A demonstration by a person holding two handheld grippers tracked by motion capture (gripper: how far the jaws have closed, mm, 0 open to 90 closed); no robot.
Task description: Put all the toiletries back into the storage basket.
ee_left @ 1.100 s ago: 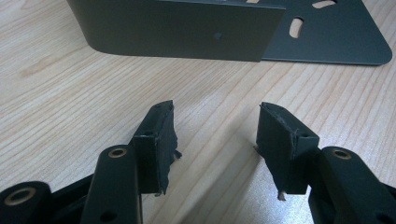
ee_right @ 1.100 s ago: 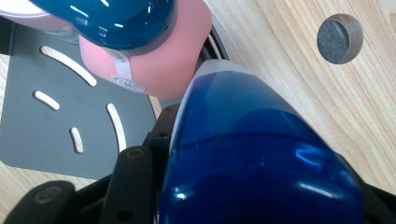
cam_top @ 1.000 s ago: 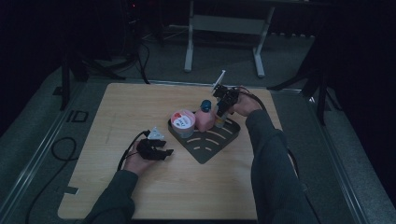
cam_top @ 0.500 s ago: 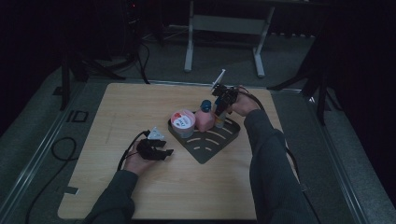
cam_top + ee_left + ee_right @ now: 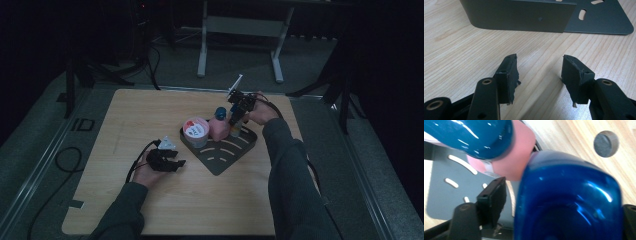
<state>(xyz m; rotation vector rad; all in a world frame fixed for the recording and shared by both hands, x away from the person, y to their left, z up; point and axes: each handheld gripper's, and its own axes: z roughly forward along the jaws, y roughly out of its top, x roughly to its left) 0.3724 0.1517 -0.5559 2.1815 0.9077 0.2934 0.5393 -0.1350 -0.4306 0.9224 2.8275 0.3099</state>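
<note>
A dark slotted tray point(image 5: 225, 156) lies mid-table. On it stand a white tub with a red-printed lid point(image 5: 196, 131), a pink bottle point(image 5: 218, 130) with a teal cap, and a small blue-capped bottle point(image 5: 234, 131). My right gripper point(image 5: 239, 111) hangs over the small bottle. In the right gripper view its jaws have just been opening: the blue cap point(image 5: 569, 195) sits between them, with a gap to the left pad point(image 5: 492, 197), beside the pink bottle point(image 5: 516, 162). My left gripper point(image 5: 172, 161) rests open on the wood, left of the tray. Nothing is between its jaws point(image 5: 539, 72), which face the tray's wall point(image 5: 519, 15).
A small grey round disc point(image 5: 606, 143) sits on the wood beyond the blue cap. Bare wood point(image 5: 150, 115) spreads left of and behind the tray. A metal table frame point(image 5: 240, 25) stands on the dark floor behind. Cables trail from both grippers.
</note>
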